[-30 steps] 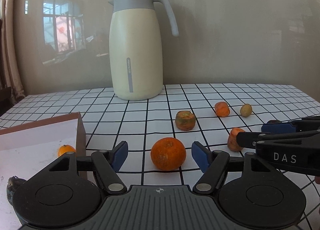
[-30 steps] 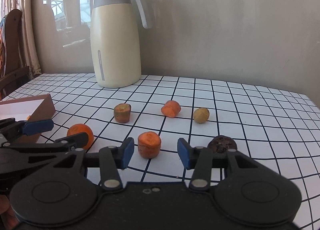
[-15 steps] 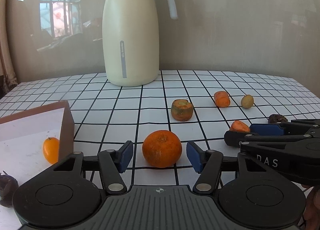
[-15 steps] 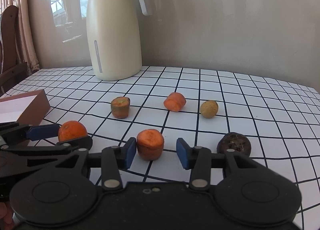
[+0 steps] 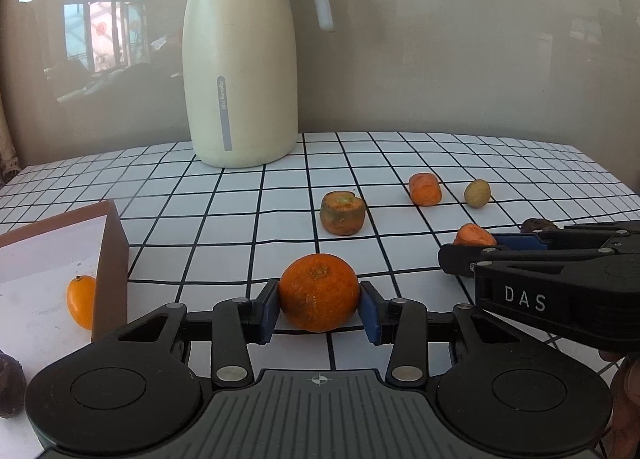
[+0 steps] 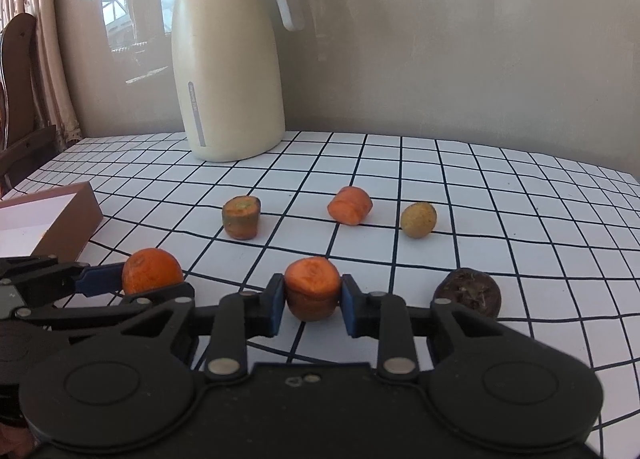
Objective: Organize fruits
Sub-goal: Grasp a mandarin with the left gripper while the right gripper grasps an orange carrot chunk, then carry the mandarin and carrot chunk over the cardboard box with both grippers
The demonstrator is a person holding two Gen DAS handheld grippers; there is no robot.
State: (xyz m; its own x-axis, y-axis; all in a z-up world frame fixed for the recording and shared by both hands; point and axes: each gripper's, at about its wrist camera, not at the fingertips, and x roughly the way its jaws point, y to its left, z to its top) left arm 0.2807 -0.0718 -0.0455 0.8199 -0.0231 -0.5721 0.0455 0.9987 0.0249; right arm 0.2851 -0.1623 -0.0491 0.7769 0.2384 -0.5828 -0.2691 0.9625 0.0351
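Left wrist view
Left gripper (image 5: 319,309): your blue pads press both sides of the orange (image 5: 319,291); black plastic fingers run level, low over the table (image 5: 240,199).
Orange: round, dimpled skin, stem dimple up, sitting on the grid cloth just right of the box (image 5: 108,259).
Box: brown card walls, white inside; a small smooth oval yellow fruit (image 5: 81,301) lies in it by the wall, a dark round one (image 5: 10,383) at the near left edge.
Right gripper (image 5: 476,249): comes in from your right, side-on, marked DAS; its tips reach a carrot stub (image 5: 472,235).
Beyond: a green-tinged carrot stump (image 5: 343,213), a carrot piece (image 5: 425,189), a small tan fruit (image 5: 477,192).
Jug (image 5: 240,59): tall, glossy cream body, grey lid and handle, at the back.

Right wrist view
Right gripper (image 6: 313,305): your pads pinch the carrot stub (image 6: 312,291) from both sides, fingers level.
Carrot stub: short cylinder, flat cut top, matte orange, standing on the cloth.
Dark fruit (image 6: 468,293): wrinkled, round, just right of your fingers.
Left gripper (image 6: 154,287): at your left, closed around the orange (image 6: 151,270).
Farther back: stump (image 6: 241,217), carrot piece (image 6: 350,205), tan fruit (image 6: 418,220), jug (image 6: 228,71), box (image 6: 60,219).
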